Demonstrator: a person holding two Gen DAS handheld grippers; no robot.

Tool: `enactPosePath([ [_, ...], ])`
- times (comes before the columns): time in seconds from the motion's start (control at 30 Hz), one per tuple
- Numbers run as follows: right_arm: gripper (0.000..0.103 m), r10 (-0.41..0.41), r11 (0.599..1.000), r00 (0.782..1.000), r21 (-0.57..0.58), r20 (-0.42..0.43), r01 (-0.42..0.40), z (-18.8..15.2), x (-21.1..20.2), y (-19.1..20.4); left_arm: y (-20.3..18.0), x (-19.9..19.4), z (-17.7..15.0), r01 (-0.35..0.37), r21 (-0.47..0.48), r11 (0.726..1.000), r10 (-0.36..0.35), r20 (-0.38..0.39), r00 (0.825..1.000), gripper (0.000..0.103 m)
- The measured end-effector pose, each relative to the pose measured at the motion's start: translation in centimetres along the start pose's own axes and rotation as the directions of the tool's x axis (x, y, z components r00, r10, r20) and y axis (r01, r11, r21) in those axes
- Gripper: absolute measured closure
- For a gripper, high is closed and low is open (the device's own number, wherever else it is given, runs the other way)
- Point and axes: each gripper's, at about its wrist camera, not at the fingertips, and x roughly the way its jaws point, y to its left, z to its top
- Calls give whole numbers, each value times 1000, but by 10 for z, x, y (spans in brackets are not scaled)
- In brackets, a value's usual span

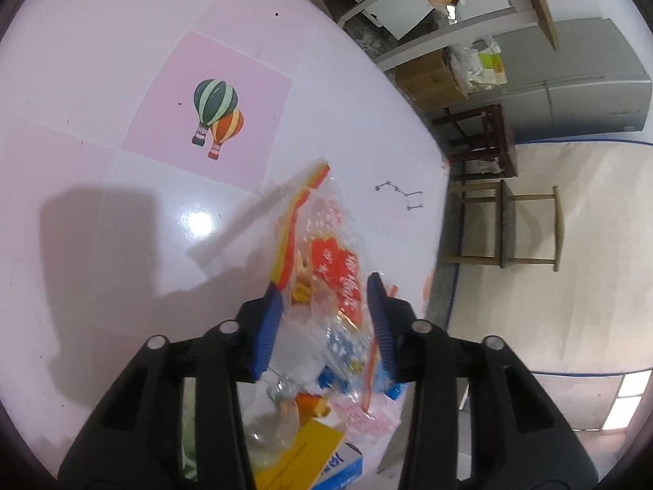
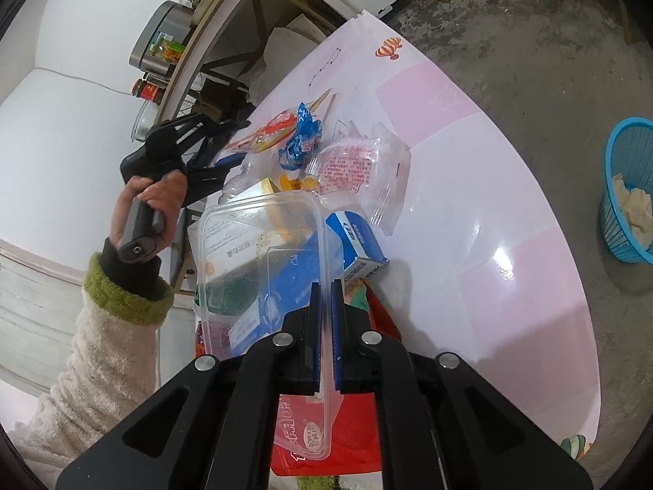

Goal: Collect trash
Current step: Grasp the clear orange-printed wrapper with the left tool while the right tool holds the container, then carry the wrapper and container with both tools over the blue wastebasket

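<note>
My left gripper (image 1: 324, 286) points down at the trash pile on the pink and white table (image 1: 122, 81). A crumpled clear wrapper with red and orange print (image 1: 334, 269) lies between its blue pads, which stand well apart and do not visibly squeeze it. My right gripper (image 2: 325, 290) is shut on the wall of a clear plastic container (image 2: 261, 245), held tilted over a blue box and a red packet (image 2: 326, 420). In the right wrist view a hand holds the left gripper (image 2: 220, 143) at the table's far edge.
The pile holds a blue and white box (image 2: 357, 241), a clear bag with red print (image 2: 359, 163), a blue wrapper (image 2: 302, 134), orange peel and a plastic bottle (image 2: 236, 179). A blue basket (image 2: 612, 155) with white scraps stands on the floor. Wooden stools (image 1: 510, 224) stand beside the table.
</note>
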Motion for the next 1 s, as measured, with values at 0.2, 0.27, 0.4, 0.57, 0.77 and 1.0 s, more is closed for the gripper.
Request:
enactPosePath([
  [0.2, 98, 15, 1000, 1000, 19, -10, -15, 2, 3, -5, 4, 0, 2, -8, -3, 1000, 8, 5, 1000, 89],
  [0.27, 98, 22, 999, 1000, 31, -6, -22, 3, 2, -7, 4, -3, 2, 4, -1, 1000, -4, 12, 1000, 96],
  [0.4, 98, 28, 999, 1000, 40, 2, -28, 3, 1, -8, 0, -14, -1, 33, 23, 999, -34, 41, 999, 100],
  [0.57, 99, 50, 997, 999, 54, 14, -51, 5, -2, -9, -13, -47, -11, 91, 88, 992, -100, 109, 989, 101],
  [0.77, 99, 72, 996, 996, 55, 47, -74, 8, -14, -6, -30, -90, -37, 129, 186, 974, -161, 172, 972, 101],
  [1.0, 99, 74, 997, 989, 28, 126, -78, 12, -44, 3, -51, -143, -88, 136, 330, 934, -221, 234, 947, 101],
])
